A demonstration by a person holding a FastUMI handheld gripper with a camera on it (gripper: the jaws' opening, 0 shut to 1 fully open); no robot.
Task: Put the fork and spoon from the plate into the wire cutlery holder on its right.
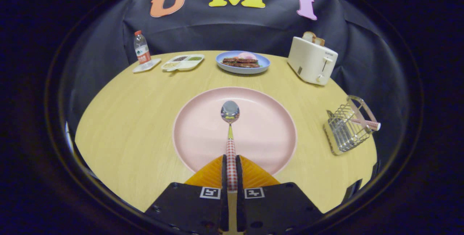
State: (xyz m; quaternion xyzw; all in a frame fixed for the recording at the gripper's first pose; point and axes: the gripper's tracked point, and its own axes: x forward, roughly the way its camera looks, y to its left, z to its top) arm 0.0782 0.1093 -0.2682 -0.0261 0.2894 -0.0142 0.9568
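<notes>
My gripper (231, 162) is clamped on the spoon (230, 133) by its checked handle; the bowl points ahead over the pink plate (203, 133). The fork (366, 122) sits in the wire holder (348, 128), right of the plate.

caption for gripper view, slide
Gripper shut on spoon over pink plate; fork already in wire holder.

The camera rode on the gripper (231, 162), looking forward along its two fingers, slightly downward, close above the round pink plate (203, 133), facing across the pale wooden table (127, 119) toward the black cloth wall (232, 28).
</notes>
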